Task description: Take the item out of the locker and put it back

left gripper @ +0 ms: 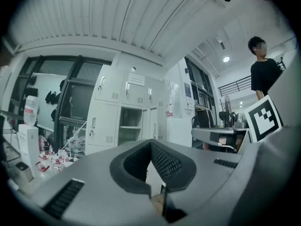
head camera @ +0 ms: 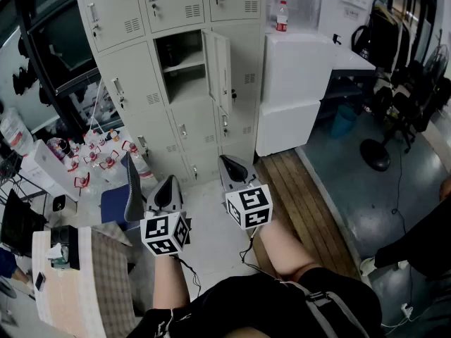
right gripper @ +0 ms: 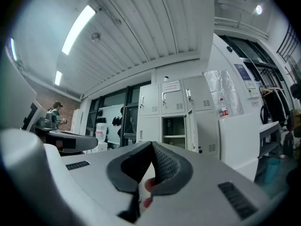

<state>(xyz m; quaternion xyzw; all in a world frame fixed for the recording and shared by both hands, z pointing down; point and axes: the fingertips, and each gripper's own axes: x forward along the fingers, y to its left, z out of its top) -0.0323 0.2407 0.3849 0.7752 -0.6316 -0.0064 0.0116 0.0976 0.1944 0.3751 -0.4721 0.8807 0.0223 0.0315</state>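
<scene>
The bank of white lockers (head camera: 141, 62) stands ahead of me. One middle compartment (head camera: 184, 67) is open, its door (head camera: 220, 69) swung out to the right. Its inside is dark with one shelf, and I cannot make out an item in it. The same open compartment (left gripper: 130, 128) (right gripper: 174, 126) shows in both gripper views, well beyond the jaws. My left gripper (head camera: 171, 180) (left gripper: 150, 142) and right gripper (head camera: 227, 160) (right gripper: 152, 144) are held low and side by side, pointing at the lockers. Both are shut with nothing between the pads.
A white cabinet (head camera: 292, 83) with a red-capped bottle (head camera: 282, 16) stands right of the lockers. Several small bottles (head camera: 91, 157) lie on the floor at left, near a blue chair (head camera: 116, 199). A fan (head camera: 377, 153) stands at right. A person (left gripper: 263, 72) stands nearby.
</scene>
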